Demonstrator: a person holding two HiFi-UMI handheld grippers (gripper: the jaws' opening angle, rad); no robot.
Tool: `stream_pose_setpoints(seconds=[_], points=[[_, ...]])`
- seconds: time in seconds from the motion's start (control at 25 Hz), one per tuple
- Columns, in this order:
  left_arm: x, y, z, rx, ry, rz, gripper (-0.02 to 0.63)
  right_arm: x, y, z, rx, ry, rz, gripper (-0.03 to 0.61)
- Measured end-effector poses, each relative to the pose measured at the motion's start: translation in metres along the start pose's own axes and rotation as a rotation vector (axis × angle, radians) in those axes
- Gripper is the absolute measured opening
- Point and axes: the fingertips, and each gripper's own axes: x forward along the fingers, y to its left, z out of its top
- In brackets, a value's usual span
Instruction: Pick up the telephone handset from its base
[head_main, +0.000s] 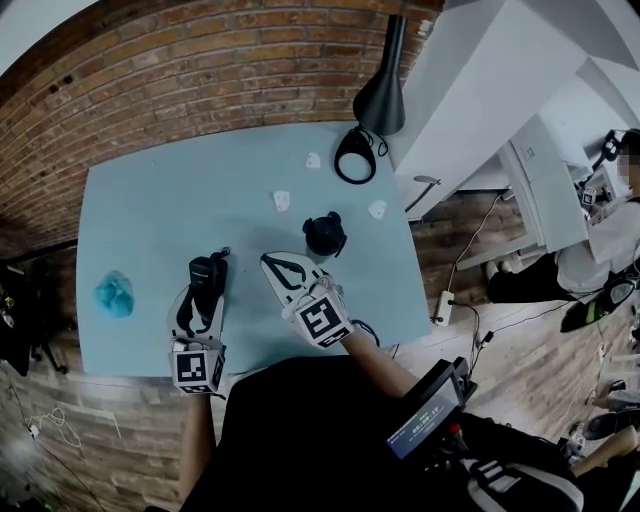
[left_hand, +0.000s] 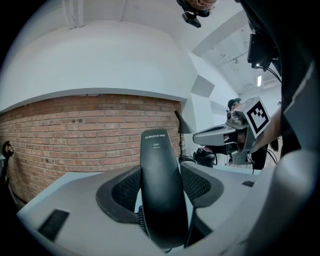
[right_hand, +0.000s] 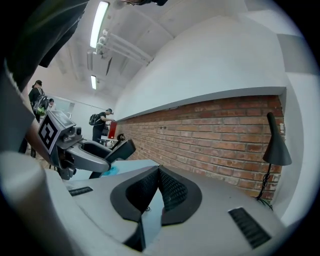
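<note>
The handset's (left_hand: 160, 165) lower end was hidden behind the left gripper's (left_hand: 161, 187) jaws. Three white bits (head_main: 282, 200) around the table's (head_main: 150, 220) middle were too small to tell, as was a blue lump (head_main: 114, 293) near its left edge. The lamp's (head_main: 383, 95) arm ran off the top edge.

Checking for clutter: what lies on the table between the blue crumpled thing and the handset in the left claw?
Nothing. In the head view the table is bare between the blue crumpled thing and the handset.
</note>
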Motion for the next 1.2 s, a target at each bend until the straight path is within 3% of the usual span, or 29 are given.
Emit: stream_pose_setpoints(seconds=[1.2], points=[[0.01,0.006,-0.017,-0.028,0.053,-0.005,0.279,0.005,0.004,-0.013,0.035,0.032,0.028,0.005]])
